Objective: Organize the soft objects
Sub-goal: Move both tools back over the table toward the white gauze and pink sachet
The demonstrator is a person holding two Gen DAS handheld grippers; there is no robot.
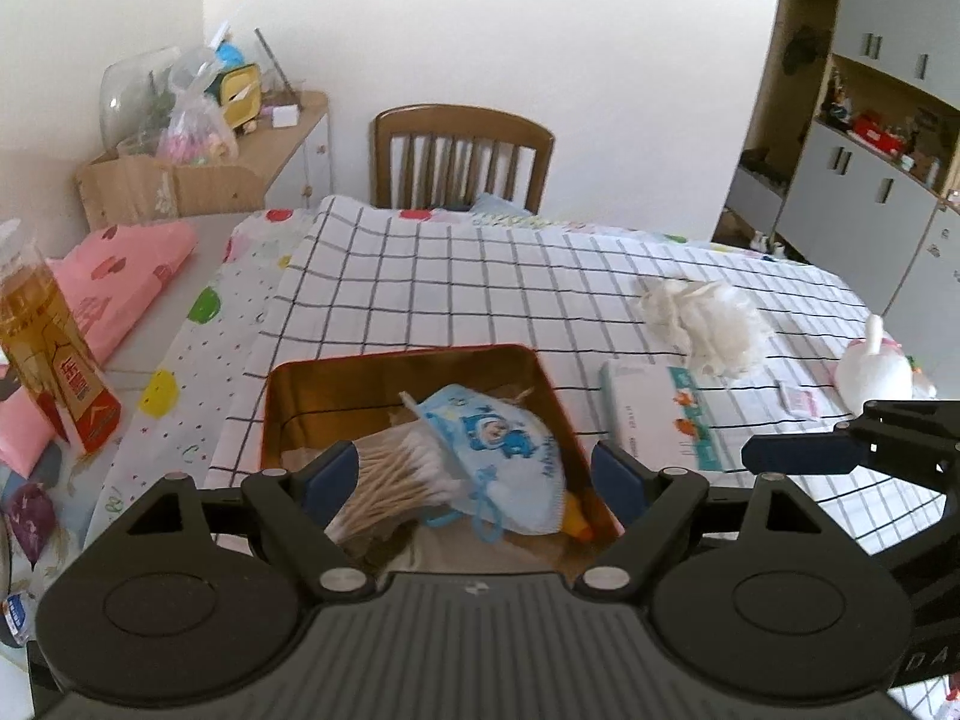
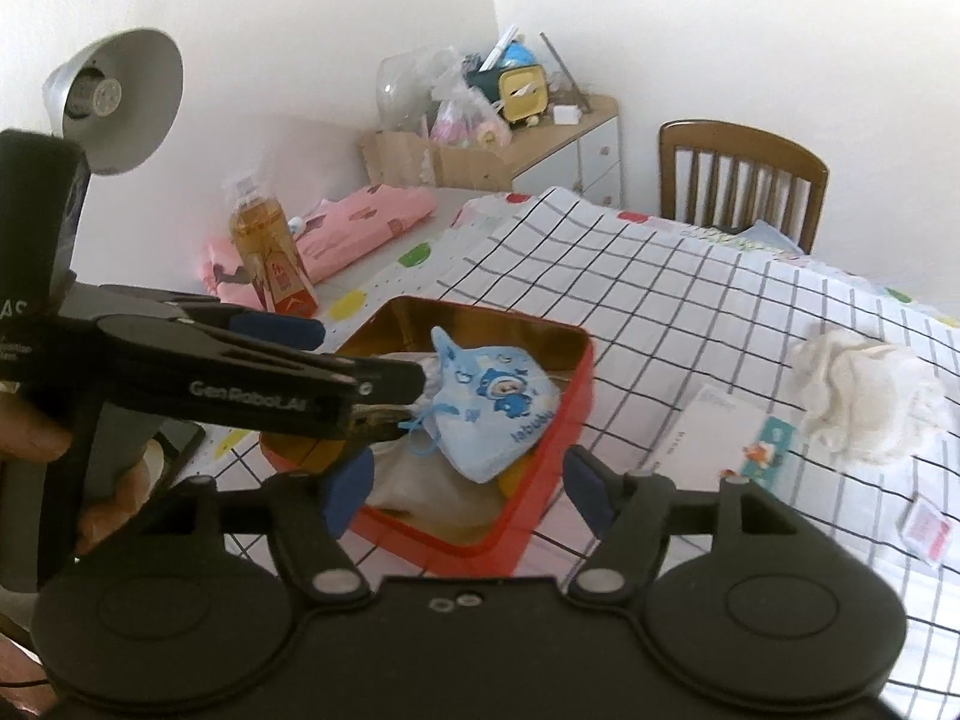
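Note:
A red tin [image 1: 282, 396] with a gold inside sits on the checked cloth. In it lie a blue child's face mask [image 1: 504, 450], a bundle of cotton swabs [image 1: 396, 480] and something yellow [image 1: 579, 525]. My left gripper [image 1: 474, 474] hovers open above the tin's near side, nothing between its pads. My right gripper [image 2: 469, 489] is open too, over the tin's near right edge [image 2: 540, 516], beside the mask [image 2: 498, 402]. One left gripper finger [image 2: 270, 396] crosses the right wrist view. On the cloth lie a white fluffy wad [image 1: 714, 324], a tissue pack [image 1: 654, 414] and a white plush toy [image 1: 873, 369].
A bottle of amber liquid [image 1: 48, 348] and folded pink cloth [image 1: 120, 282] lie left of the tin. A small sachet [image 2: 927, 531] lies on the cloth at right. A wooden chair [image 1: 462, 150] stands behind the table, a desk lamp [image 2: 114, 96] at left, cabinets [image 1: 870, 192] at right.

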